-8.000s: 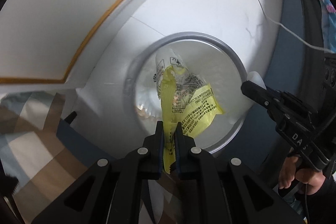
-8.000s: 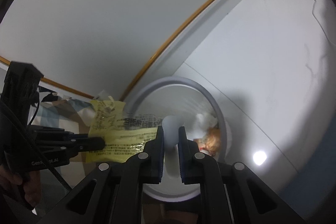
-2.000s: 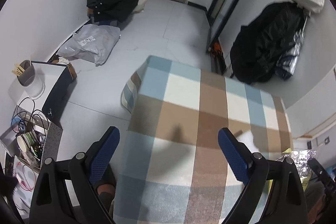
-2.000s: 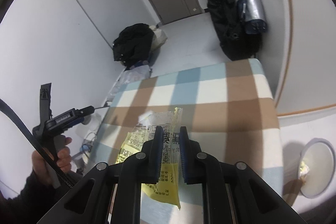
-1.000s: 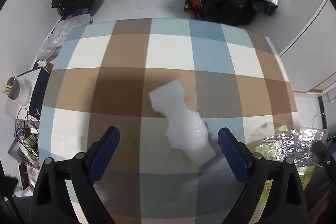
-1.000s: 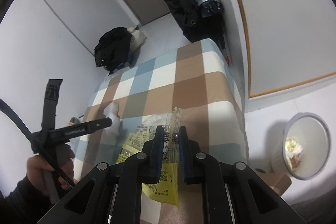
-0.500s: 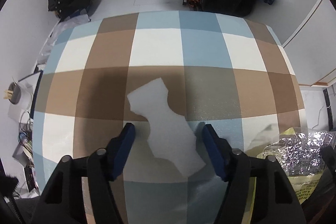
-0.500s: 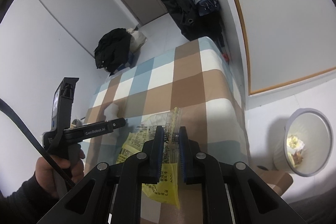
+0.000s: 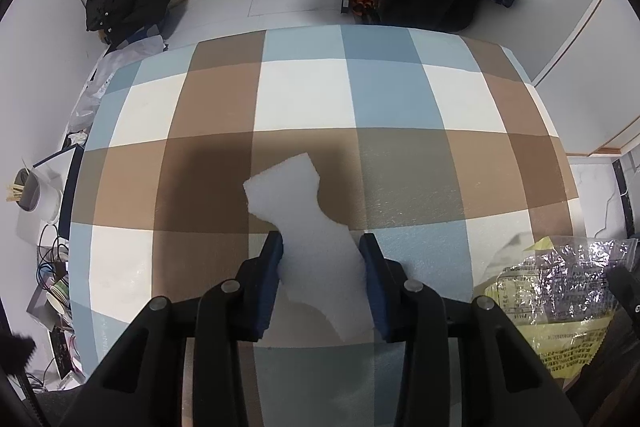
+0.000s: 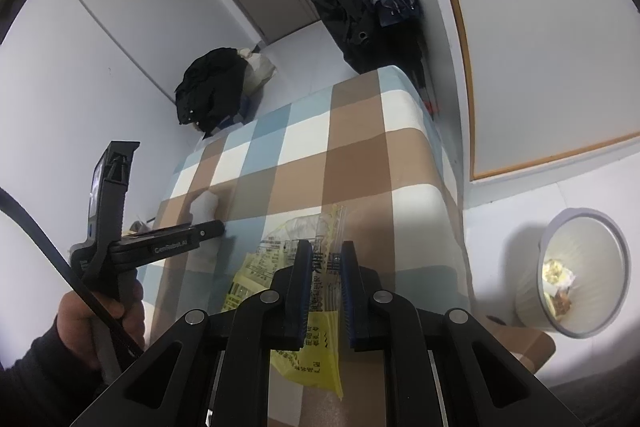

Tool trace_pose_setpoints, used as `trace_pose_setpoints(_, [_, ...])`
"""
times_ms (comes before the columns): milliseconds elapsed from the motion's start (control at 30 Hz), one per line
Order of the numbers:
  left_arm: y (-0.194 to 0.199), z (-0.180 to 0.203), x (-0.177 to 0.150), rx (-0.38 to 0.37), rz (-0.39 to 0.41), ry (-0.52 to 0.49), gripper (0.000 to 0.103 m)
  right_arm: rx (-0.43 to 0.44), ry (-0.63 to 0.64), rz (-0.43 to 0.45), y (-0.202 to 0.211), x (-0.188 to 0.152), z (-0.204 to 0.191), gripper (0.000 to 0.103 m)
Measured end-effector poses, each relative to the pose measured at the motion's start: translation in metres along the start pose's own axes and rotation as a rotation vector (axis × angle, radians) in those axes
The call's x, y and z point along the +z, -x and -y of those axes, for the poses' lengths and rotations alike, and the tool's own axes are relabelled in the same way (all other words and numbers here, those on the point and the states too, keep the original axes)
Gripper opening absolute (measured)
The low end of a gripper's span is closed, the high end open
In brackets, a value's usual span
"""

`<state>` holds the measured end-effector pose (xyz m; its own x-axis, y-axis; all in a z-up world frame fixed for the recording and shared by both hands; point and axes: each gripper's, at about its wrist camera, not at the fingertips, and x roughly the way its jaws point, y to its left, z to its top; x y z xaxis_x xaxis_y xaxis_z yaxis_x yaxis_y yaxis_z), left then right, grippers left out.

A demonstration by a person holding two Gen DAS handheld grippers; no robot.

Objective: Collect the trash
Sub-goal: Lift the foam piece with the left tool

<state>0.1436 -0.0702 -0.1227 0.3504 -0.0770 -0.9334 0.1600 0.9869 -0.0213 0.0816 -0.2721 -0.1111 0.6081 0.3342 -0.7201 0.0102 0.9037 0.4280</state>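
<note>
Your left gripper [image 9: 321, 259] was closing: a second earlier its jaws stood wide above the white foam scrap [image 9: 310, 223], and now both blue pads touched its narrow waist, so the pickup was nearly made. The scrap was soft, matte and irregularly cut, lying flat on the checked desk [image 9: 304, 95]. Your right gripper [image 10: 325, 267] stayed clamped on the crinkly yellow-and-clear wrapper [image 10: 298, 291]. Farther off, the round white bin [image 10: 600, 239] stood on the floor with trash inside.
</note>
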Motion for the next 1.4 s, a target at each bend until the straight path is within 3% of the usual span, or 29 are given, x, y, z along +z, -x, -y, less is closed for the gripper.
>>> trace_pose_setpoints(733, [0.023,-0.033,-0.008,-0.100,0.069,0.034,0.034,0.027,0.092,0.028,-0.001,-0.004,-0.034,0.013])
trace_pose_setpoints(1400, [0.055,-0.089,-0.013,-0.232,0.195,0.137,0.034,0.039,0.222,0.027,-0.016,0.006,-0.112,0.012])
